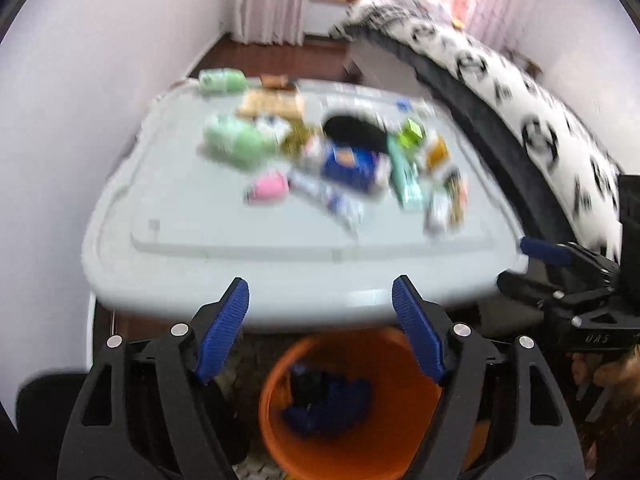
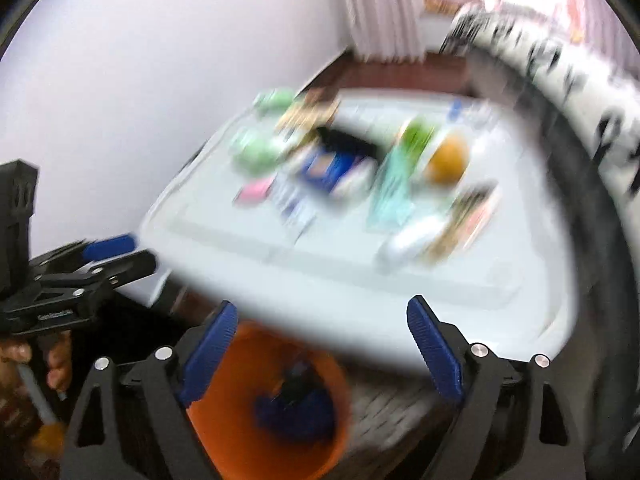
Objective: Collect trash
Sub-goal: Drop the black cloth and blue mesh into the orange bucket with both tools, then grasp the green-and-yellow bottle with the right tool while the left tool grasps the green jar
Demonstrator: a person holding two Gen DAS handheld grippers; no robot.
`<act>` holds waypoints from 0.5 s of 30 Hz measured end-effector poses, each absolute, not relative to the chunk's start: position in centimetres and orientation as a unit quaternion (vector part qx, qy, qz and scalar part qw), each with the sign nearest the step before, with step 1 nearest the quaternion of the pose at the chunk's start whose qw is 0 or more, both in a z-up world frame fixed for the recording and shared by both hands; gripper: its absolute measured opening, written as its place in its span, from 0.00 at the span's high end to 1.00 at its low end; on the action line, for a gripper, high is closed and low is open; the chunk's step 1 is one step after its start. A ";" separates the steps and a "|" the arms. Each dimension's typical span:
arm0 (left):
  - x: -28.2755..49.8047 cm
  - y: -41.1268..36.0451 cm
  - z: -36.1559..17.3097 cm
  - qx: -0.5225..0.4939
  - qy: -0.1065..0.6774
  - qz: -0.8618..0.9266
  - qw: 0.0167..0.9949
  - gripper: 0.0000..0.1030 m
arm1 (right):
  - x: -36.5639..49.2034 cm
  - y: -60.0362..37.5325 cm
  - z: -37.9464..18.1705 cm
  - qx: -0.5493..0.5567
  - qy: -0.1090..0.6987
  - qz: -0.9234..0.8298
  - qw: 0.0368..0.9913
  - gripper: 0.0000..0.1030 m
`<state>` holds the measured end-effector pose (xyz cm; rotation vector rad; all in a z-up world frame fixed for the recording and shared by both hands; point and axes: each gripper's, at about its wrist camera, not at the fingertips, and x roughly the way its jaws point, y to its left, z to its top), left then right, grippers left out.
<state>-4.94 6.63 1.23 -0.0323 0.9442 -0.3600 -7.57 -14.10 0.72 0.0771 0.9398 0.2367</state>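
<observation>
Both tools spread wide, nothing gripped: left tool [image 1: 320, 320], right tool [image 2: 320, 344] over orange bin [image 1: 340, 440] off surface [image 1: 180, 208] near edge.

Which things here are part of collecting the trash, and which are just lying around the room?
Part of the job:
- orange bin, dark blue trash already inside
- wrappers and packets heaped on the grey tabletop
- left claw and right claw, both open and empty

Just there:
- black-and-white patterned blanket
- curtains
</observation>
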 end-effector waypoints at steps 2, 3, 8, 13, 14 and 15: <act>-3.1 6.0 2.6 -0.020 0.417 -0.152 0.896 0.29 | -4.9 -15.4 2.4 0.036 0.431 0.095 0.896 0.17; -2.3 5.5 3.2 -0.016 0.403 -0.144 0.904 0.27 | -3.6 -15.9 2.8 0.036 0.427 0.084 0.900 0.16; 1.3 2.9 4.6 0.001 0.354 -0.118 0.928 0.26 | 3.6 -18.4 1.4 0.020 0.430 0.020 0.902 0.14; 2.0 2.2 2.8 -0.001 0.349 -0.125 0.929 0.26 | 10.0 -19.3 -3.2 -0.025 0.464 0.015 0.885 0.19; 2.0 2.2 2.4 0.004 0.349 -0.125 0.929 0.26 | 10.6 -19.6 -3.6 -0.033 0.467 0.022 0.883 0.19; 2.1 2.2 1.9 0.009 0.351 -0.123 0.928 0.26 | 11.0 -19.6 -4.3 -0.040 0.473 0.030 0.880 0.19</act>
